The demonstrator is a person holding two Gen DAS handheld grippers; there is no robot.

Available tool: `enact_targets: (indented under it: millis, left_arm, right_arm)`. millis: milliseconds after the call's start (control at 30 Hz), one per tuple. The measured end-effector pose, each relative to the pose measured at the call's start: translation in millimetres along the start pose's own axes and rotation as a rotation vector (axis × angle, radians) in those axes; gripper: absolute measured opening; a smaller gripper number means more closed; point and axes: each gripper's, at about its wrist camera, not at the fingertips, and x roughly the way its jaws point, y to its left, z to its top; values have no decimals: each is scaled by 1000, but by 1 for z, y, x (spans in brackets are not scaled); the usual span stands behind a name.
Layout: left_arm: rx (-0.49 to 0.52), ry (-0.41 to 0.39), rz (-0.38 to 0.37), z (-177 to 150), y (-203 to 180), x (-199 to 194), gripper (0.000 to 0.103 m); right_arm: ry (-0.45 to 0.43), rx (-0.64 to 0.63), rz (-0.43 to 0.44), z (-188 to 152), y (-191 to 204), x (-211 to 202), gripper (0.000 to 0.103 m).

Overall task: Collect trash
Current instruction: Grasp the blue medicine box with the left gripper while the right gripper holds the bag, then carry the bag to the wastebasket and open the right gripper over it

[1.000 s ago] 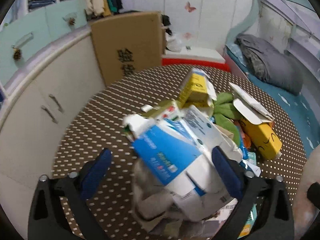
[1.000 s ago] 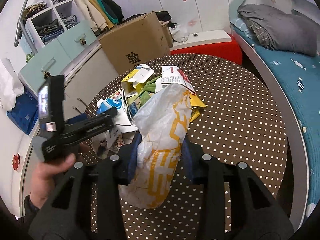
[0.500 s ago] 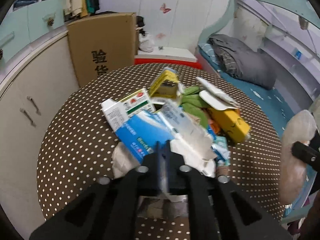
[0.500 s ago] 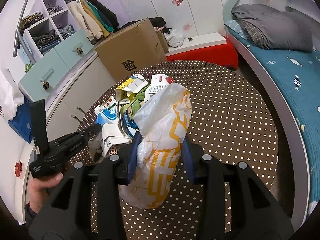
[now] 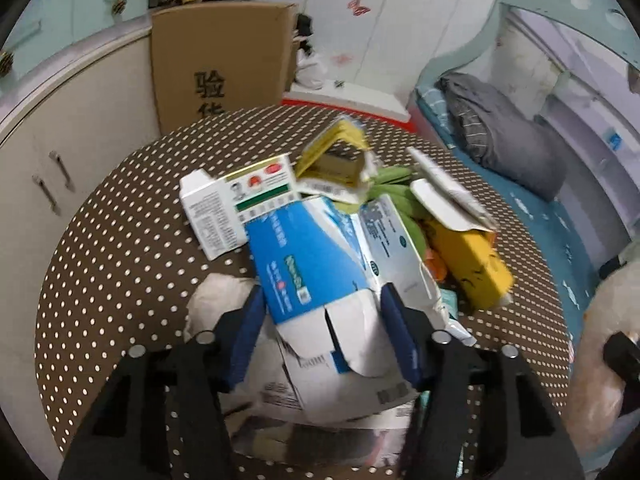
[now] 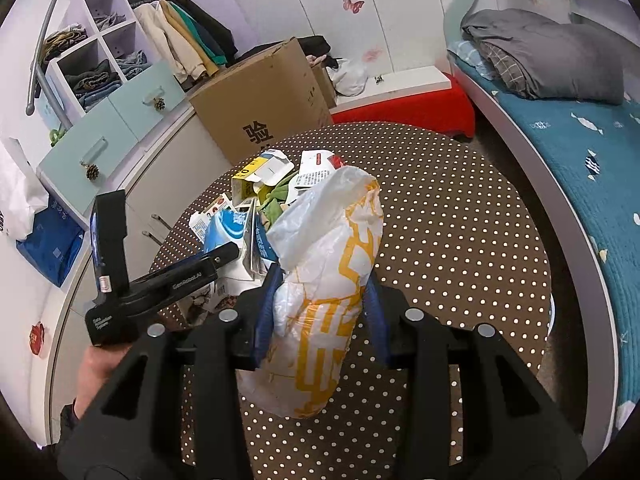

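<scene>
Near: my right tool [image 6: 320, 304] pinches a white-and-yellow plastic bag [image 6: 324, 280]. My left tool [image 5: 322, 312], jaws spread, straddles a blue-and-white carton [image 5: 308, 264] atop the trash pile on the dotted counter [image 5: 120, 248]. Far: cardboard box [image 5: 224, 60].

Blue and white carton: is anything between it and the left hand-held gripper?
Nothing visible. The blue and white carton already lies between the open fingers of the left hand-held gripper, on top of the trash pile. A crumpled white paper lies just outside the left finger.
</scene>
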Motion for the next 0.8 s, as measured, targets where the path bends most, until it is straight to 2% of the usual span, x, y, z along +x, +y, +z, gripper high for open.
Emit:
enact_targets:
  millis: [233, 467, 667, 800]
  left_arm:
    - [72, -41, -82, -13, -7, -26, 51]
    - [88, -119, -131, -16, -10, -64, 51]
    - [106, -192, -176, -4, -35, -95, 51]
    - [132, -213, -210, 5, -65, -102, 51]
  right_arm:
    - [-8, 17, -1, 2, -7, -2, 40]
    - [-59, 27, -17, 12, -24, -17, 40]
    - [-129, 75, -66, 36, -70, -38, 40]
    - [-130, 159, -158, 45, -136, -35, 40]
